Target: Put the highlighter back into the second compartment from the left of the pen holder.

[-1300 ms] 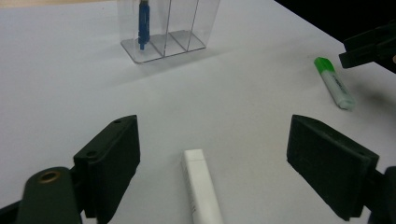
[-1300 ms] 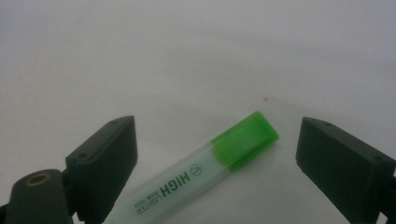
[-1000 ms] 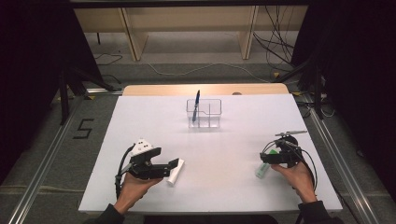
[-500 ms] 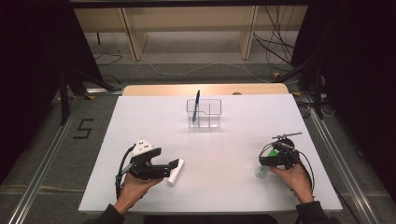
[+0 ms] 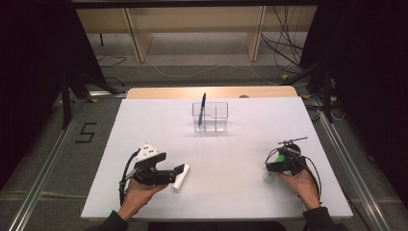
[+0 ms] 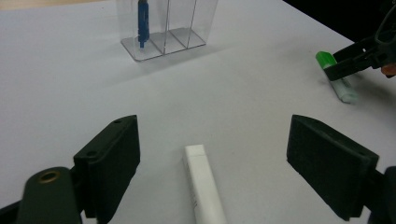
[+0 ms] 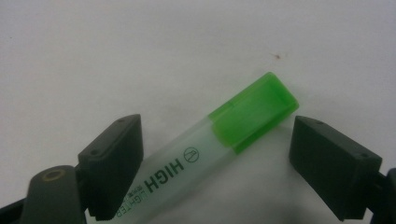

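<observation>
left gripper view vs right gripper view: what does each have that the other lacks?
Left gripper view: open left tongs astride a white marker, clear organizer, blue pen in it. Right gripper view: "HIGH" print on the barrel. Both: green-capped highlighter between the right tongs, which have just been closing, pads not yet on it; white table.

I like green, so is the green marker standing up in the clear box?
No, the green highlighter lies flat on the table.

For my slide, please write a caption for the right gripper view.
Open right hand-held gripper straddles a green-capped highlighter lying on the white table.
</observation>
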`<action>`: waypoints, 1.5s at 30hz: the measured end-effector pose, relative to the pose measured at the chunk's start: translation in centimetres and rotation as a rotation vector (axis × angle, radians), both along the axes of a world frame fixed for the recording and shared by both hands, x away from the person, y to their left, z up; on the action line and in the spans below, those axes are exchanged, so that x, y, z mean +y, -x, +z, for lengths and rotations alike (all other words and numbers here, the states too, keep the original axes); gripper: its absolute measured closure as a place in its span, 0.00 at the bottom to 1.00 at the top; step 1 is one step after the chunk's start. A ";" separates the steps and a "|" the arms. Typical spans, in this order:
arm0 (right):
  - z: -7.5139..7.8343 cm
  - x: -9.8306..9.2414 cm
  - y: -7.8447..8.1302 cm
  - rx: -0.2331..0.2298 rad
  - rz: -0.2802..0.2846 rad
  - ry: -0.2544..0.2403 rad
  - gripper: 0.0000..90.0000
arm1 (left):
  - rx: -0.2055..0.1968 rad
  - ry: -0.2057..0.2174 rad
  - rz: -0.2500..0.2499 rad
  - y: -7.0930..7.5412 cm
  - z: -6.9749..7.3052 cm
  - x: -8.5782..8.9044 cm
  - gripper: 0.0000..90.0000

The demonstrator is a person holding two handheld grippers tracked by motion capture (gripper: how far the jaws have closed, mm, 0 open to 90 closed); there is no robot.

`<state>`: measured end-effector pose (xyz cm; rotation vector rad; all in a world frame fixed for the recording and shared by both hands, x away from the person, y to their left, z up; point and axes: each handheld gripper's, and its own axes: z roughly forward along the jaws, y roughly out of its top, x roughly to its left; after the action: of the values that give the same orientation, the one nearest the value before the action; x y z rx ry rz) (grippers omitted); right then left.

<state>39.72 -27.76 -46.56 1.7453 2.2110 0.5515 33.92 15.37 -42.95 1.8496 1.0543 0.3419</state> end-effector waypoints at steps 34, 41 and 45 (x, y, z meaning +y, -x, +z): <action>0.9 -1.2 -1.8 0.103 0.088 0.085 0.74 | -0.007 -0.008 0.006 0.0 0.0 0.0 0.19; 1.0 -0.8 -2.2 0.125 0.128 0.125 0.74 | -0.008 -0.008 0.006 0.0 0.0 0.0 0.19; 1.1 -0.7 -2.5 0.140 0.144 0.133 0.74 | -0.011 -0.006 0.007 0.0 0.0 0.0 0.19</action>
<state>42.17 -28.43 -45.46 1.6113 2.4229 0.3118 33.90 15.40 -42.92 1.8484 1.0531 0.3594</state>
